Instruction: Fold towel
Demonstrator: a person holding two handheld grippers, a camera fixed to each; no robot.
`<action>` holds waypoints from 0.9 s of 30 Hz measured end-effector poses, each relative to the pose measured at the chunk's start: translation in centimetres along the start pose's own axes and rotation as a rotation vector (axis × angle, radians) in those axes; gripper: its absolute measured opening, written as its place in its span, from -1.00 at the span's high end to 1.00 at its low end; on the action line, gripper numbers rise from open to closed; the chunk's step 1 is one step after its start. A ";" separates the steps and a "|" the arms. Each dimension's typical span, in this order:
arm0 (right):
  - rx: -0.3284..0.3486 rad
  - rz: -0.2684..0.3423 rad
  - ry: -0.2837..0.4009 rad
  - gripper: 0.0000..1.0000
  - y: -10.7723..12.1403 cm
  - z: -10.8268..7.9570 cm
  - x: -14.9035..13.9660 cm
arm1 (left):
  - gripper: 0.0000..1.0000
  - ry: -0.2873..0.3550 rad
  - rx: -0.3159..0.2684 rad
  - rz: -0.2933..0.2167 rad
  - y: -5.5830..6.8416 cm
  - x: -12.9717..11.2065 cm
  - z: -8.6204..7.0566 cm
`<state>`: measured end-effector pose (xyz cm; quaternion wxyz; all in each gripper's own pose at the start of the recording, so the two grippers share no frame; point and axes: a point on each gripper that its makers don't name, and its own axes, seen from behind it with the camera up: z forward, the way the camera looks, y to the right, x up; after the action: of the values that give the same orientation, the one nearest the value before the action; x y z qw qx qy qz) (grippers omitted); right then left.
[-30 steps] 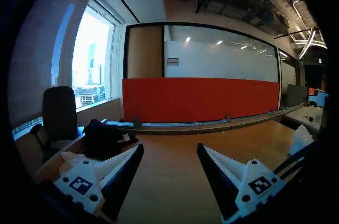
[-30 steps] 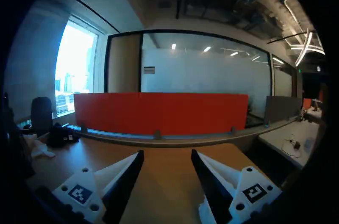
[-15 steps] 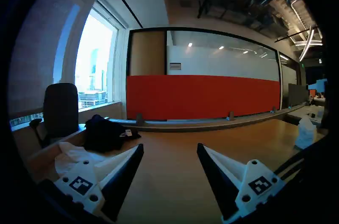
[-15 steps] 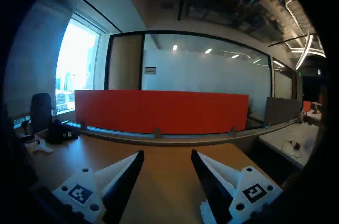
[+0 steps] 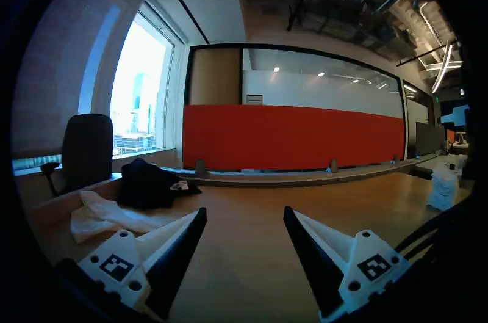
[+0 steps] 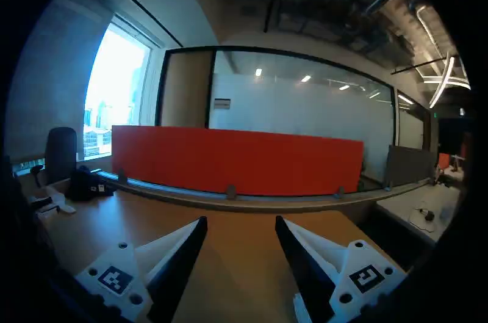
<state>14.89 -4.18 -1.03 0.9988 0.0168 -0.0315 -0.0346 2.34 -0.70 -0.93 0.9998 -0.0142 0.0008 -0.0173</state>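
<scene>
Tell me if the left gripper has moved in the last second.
Yes. The red divider sits slightly higher in its view, so the left gripper has tipped or dropped a little.

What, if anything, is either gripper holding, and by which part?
Nothing. The left gripper and right gripper are both open above the desk; the white towel lies crumpled, apart from them.

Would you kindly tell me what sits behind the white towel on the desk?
A dark bundle lies just behind the white towel, with a black office chair farther back. What the bundle covers is hidden.
</scene>
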 end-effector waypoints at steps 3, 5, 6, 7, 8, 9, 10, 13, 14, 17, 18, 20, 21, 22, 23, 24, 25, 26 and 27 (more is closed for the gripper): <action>0.007 0.000 0.004 -0.72 -0.1 0.2 -0.4 | -0.87 0.001 0.002 -0.008 0.4 -0.6 0.2; 0.006 0.000 0.003 -0.72 0.1 0.2 -0.7 | -0.87 0.004 0.000 -0.007 0.7 -0.9 0.3; 0.005 0.000 0.003 -0.72 0.2 0.2 -0.8 | -0.87 0.004 -0.001 -0.006 0.8 -1.1 0.3; 0.004 0.002 0.003 -0.72 0.4 0.2 -1.0 | -0.87 0.004 -0.002 -0.001 0.9 -1.2 0.3; 0.002 0.004 0.003 -0.72 0.6 0.2 -1.2 | -0.87 0.004 -0.003 0.005 1.0 -1.4 0.3; 0.001 0.006 0.003 -0.72 0.7 0.2 -1.3 | -0.87 0.004 -0.003 0.009 1.1 -1.5 0.3; 0.000 0.009 0.002 -0.72 0.9 0.3 -1.5 | -0.87 0.004 -0.002 0.013 1.2 -1.7 0.4; -0.003 0.015 0.000 -0.72 1.4 0.3 -1.9 | -0.87 0.003 0.000 0.023 1.2 -2.1 0.5; -0.005 0.017 -0.001 -0.72 1.6 0.3 -2.0 | -0.87 0.002 0.000 0.025 1.2 -2.2 0.5; -0.007 0.019 -0.001 -0.72 1.9 0.4 -2.2 | -0.87 0.000 0.002 0.031 1.1 -2.3 0.6; -0.007 0.019 -0.001 -0.72 2.0 0.4 -2.3 | -0.87 -0.001 0.003 0.033 1.1 -2.3 0.6; -0.007 0.017 -0.003 -0.72 2.0 0.5 -2.4 | -0.87 -0.001 0.004 0.033 1.1 -2.3 0.7; -0.007 0.016 -0.004 -0.72 2.1 0.6 -2.4 | -0.87 -0.001 0.004 0.033 1.0 -2.3 0.8; -0.006 0.015 -0.004 -0.72 2.1 0.7 -2.4 | -0.87 -0.001 0.004 0.033 1.0 -2.3 0.8; -0.005 0.015 -0.003 -0.72 2.0 0.7 -2.3 | -0.87 -0.002 0.004 0.033 1.0 -2.3 0.8; -0.004 0.015 -0.002 -0.72 2.0 0.8 -2.3 | -0.87 -0.002 0.004 0.033 1.0 -2.3 0.8; -0.004 0.016 0.000 -0.72 2.0 0.8 -2.2 | -0.87 -0.002 0.004 0.033 1.1 -2.3 0.8; -0.004 0.018 0.001 -0.72 2.0 0.9 -2.2 | -0.87 -0.001 0.004 0.034 1.1 -2.4 0.8; -0.003 0.019 0.002 -0.72 2.0 1.0 -2.2 | -0.87 -0.001 0.004 0.034 1.1 -2.4 0.8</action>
<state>12.78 -2.10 -0.14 0.9991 0.0148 -0.0304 -0.0249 0.02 0.48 -0.12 0.9999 -0.0121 0.0003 -0.0002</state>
